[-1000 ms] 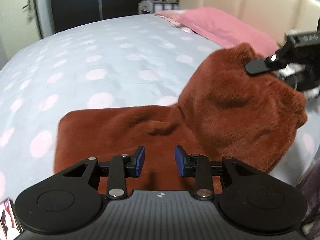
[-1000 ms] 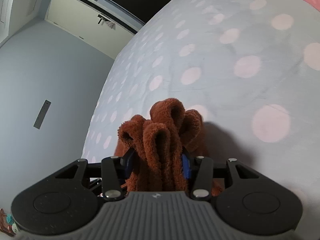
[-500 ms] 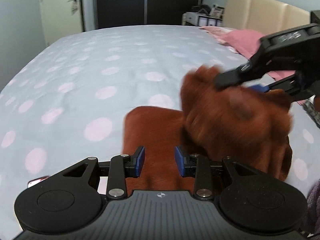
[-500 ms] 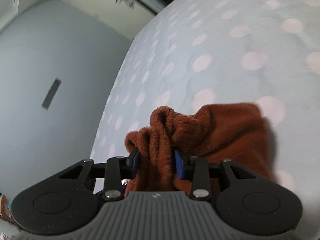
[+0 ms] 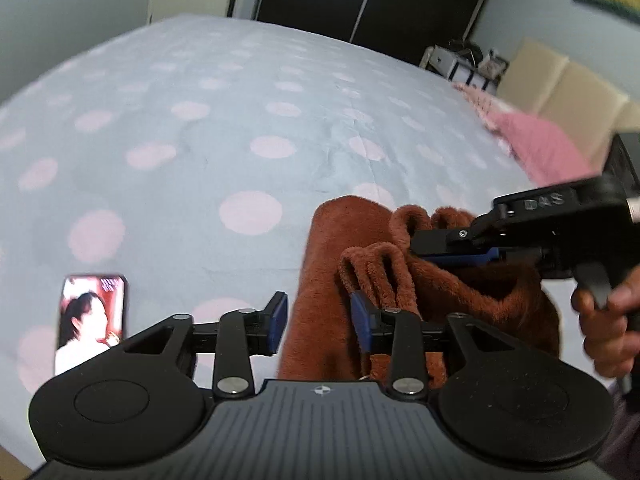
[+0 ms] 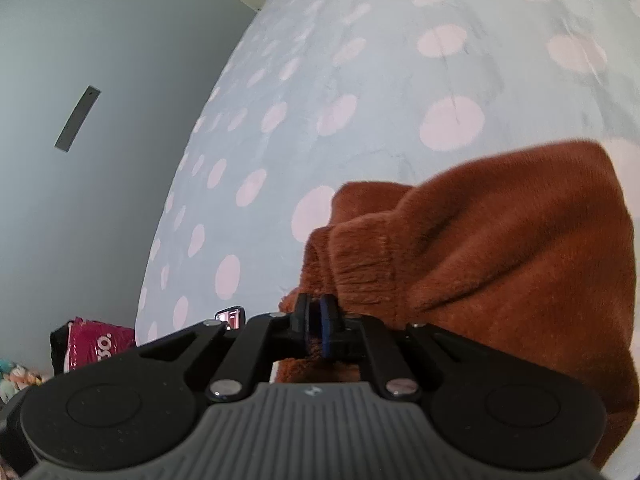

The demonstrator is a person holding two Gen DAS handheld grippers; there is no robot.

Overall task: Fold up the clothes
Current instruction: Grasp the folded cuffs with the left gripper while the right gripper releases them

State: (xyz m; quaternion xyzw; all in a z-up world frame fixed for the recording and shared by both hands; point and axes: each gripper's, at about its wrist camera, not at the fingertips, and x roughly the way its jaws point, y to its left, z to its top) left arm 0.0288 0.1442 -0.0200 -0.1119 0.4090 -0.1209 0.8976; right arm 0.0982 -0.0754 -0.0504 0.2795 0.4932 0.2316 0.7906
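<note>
I have swung the bunched end of the rust fleece garment (image 5: 472,280) across onto its flat half on the bed (image 5: 240,120), my right tool (image 6: 316,322) closing thinly on it while my left tool (image 5: 320,316) opens, ungripping, just before it.

1. In the right wrist view, we cannot tell whether any cloth sits between the nearly closed jaws of the right tool (image 6: 315,322); the rust-brown fleece garment (image 6: 500,264) runs off the right edge.
2. In the left wrist view, the left tool (image 5: 319,318) hides the garment's near end, and we cannot tell whether its right pad touches the folded cuffs.
3. The person's hand (image 5: 604,320) is cut off at the right edge.
4. The phone (image 5: 93,316) is blurred.
5. The pink pillow (image 5: 536,148) is smeared by motion.
</note>
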